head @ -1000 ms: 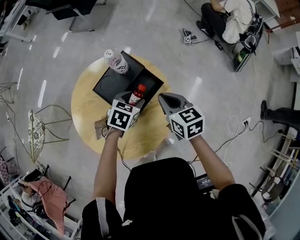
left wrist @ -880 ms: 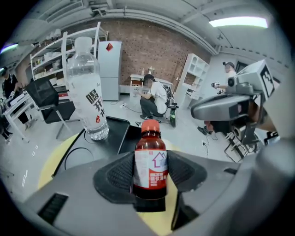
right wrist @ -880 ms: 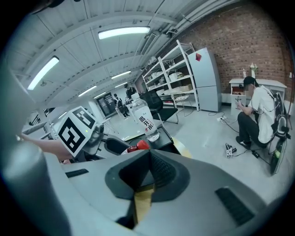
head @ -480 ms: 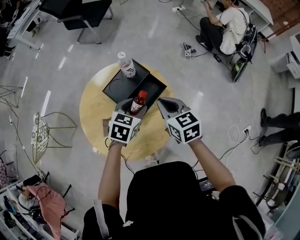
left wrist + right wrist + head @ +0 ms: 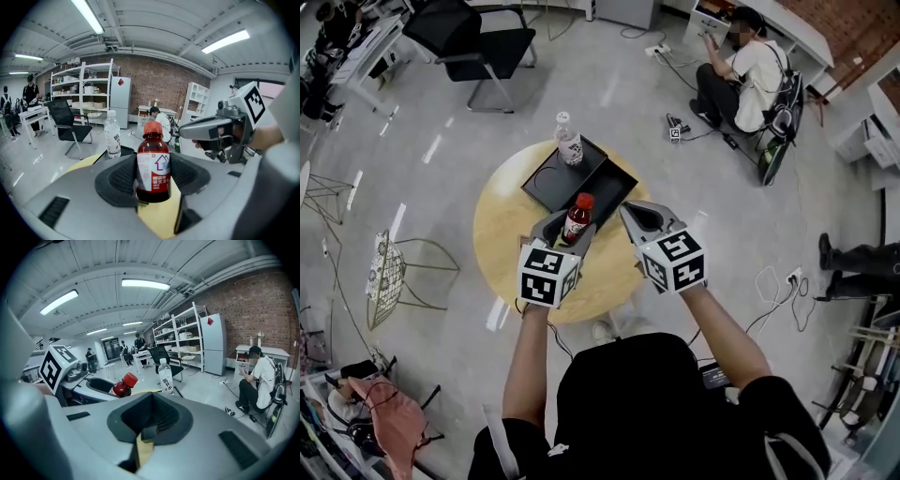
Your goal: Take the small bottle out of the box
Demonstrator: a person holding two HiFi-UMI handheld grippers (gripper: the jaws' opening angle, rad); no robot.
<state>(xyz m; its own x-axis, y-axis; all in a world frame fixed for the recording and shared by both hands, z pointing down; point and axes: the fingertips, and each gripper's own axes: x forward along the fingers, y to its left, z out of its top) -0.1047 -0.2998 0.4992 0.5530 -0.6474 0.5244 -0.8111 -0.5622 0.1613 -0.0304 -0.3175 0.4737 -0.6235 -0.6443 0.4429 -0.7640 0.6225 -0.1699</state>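
Note:
The small bottle (image 5: 576, 215) has dark red liquid, a red cap and a white label. My left gripper (image 5: 564, 225) is shut on the small bottle (image 5: 153, 165) and holds it upright above the round wooden table (image 5: 511, 234), at the near edge of the open black box (image 5: 547, 181). My right gripper (image 5: 641, 217) hovers just right of it, shut, with nothing between its pads. In the right gripper view the red cap of the bottle (image 5: 124, 383) shows to the left of that gripper (image 5: 149, 426).
A tall clear water bottle (image 5: 569, 139) stands at the box's far corner, also visible as the water bottle (image 5: 111, 134). A black office chair (image 5: 478, 42) stands beyond the table, a wire chair (image 5: 394, 272) stands on the left, and a person (image 5: 741, 70) sits on the floor at the far right.
The left gripper has kept hold of the small bottle. The head view has drawn back, so table and box look smaller and farther. Both grippers stay side by side.

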